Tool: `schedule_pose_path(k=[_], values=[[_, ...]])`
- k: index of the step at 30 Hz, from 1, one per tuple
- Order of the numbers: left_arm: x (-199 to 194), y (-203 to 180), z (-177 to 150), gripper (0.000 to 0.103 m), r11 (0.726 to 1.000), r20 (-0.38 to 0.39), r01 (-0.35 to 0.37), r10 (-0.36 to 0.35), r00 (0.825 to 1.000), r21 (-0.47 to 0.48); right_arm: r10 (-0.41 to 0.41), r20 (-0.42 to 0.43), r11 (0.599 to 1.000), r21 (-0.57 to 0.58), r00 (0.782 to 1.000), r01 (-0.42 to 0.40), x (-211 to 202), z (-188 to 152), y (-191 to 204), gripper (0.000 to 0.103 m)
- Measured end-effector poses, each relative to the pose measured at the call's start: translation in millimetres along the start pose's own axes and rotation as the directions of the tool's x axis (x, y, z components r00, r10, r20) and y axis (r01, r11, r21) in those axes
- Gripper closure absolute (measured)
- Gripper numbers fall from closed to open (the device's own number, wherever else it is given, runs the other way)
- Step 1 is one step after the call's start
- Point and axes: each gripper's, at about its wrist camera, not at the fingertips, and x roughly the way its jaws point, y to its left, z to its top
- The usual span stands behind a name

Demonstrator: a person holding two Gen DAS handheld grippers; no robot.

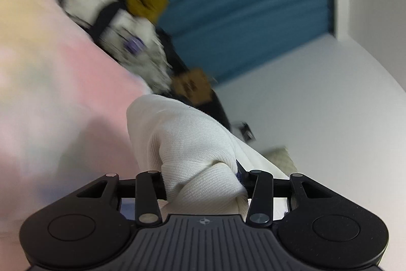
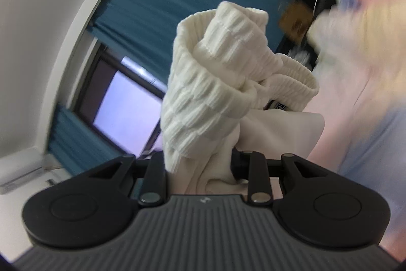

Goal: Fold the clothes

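Note:
A cream-white knit garment [image 1: 187, 144] is bunched between the jaws of my left gripper [image 1: 203, 184], which is shut on it; the cloth hides the fingertips. In the right wrist view the same kind of white cloth, with a ribbed cuff or hem [image 2: 215, 67], stands up in a wad from my right gripper [image 2: 200, 169], which is shut on it too. Both grippers are lifted and point roughly level across the room. Both views are tilted and blurred.
A pastel pink and yellow sheet [image 1: 50, 67] fills the left side, seen also as the sheet [image 2: 368, 67] on the right. Behind it lies a pile of mixed clothes [image 1: 127, 24] with a brown item [image 1: 192, 85]. Teal curtains [image 2: 157, 4], a window [image 2: 127, 103] and white walls stand beyond.

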Motion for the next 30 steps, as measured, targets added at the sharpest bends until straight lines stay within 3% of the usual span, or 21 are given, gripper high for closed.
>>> schedule_pose_path(k=[3,5,9,14,18,22,25,30], values=[[75.7,9.2,-26.1,0.058,0.997,-0.049,0.071,-0.070,0.996,0.004,-0.049,0.083,0.999,-0.012,0.995,0.050,-7.5,27.3,-40.1,0.073],[117.0,17.5,-44.0,0.058,0.997,-0.094,0.078,-0.076,0.993,0.015,-0.093,0.133,0.996,0.001,0.987,0.094,-16.3,34.9,-70.0,0.073],[174.1,44.3,-78.7,0.058,0.998,-0.209,0.007,0.005,0.978,0.057,-0.233,0.137,0.970,0.099,0.963,0.221,-30.7,25.4,-134.4,0.073],[182.6,76.4,-100.9,0.057,0.984,-0.298,-0.054,0.103,0.949,0.169,-0.396,-0.039,0.886,0.247,0.918,0.392,-41.2,-12.0,-197.5,0.074],[177.4,81.0,-109.4,0.054,0.975,-0.332,-0.071,0.140,0.933,0.212,-0.400,-0.086,0.860,0.309,0.913,0.406,-46.1,-25.1,-213.4,0.072],[156.8,58.7,-115.6,0.039,0.946,-0.313,-0.129,0.224,0.923,0.298,-0.417,-0.128,0.851,0.293,0.900,0.436,-49.7,-18.5,-204.4,0.064],[135.0,33.0,-117.4,0.021,0.907,-0.283,-0.179,0.300,0.911,0.382,-0.494,-0.157,0.823,0.233,0.855,0.518,-60.3,-14.0,-187.7,0.049],[96.7,-16.6,-124.1,0.015,0.852,-0.243,-0.193,0.344,0.907,0.486,-0.596,-0.155,0.791,0.058,0.788,0.609,-82.1,-14.6,-143.2,0.030]])
